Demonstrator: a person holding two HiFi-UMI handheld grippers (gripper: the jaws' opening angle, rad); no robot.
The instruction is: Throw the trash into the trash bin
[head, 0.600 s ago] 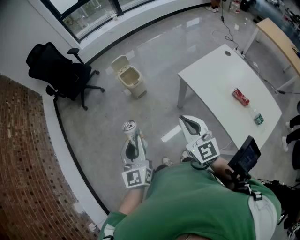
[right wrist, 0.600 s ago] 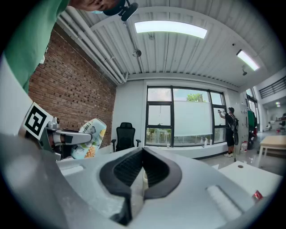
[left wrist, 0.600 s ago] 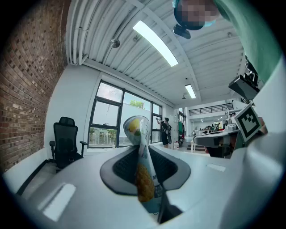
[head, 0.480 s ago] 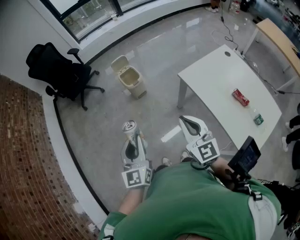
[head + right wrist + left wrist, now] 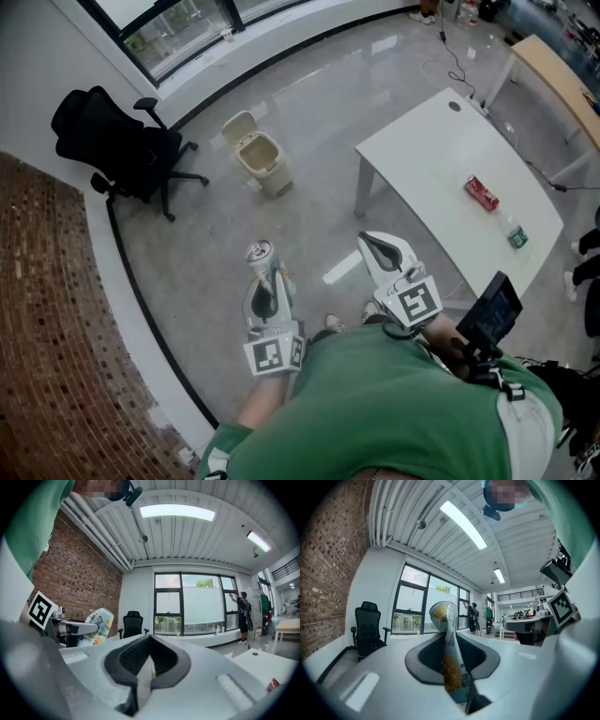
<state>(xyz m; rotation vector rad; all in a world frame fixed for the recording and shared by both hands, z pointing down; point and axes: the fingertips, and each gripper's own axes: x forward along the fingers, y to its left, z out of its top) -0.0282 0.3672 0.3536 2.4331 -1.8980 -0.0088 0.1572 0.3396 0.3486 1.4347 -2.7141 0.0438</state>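
Observation:
My left gripper (image 5: 266, 277) is shut on a flattened drink can (image 5: 259, 253) with a pineapple print, which stands up between the pads (image 5: 429, 656) in the left gripper view. That same can (image 5: 96, 626) shows at the left of the right gripper view. My right gripper (image 5: 379, 251) is held level beside it, jaws together with nothing between them. The beige trash bin (image 5: 262, 160) stands on the floor ahead, lid flipped open, well beyond both grippers. A red can (image 5: 481, 194) and a small green container (image 5: 517, 238) lie on the white table (image 5: 441, 169) to the right.
A black office chair (image 5: 116, 139) stands left of the bin near the window wall. A brick wall (image 5: 47, 337) runs along the left. Grey floor lies between me and the bin. A person (image 5: 243, 610) stands far off by the windows.

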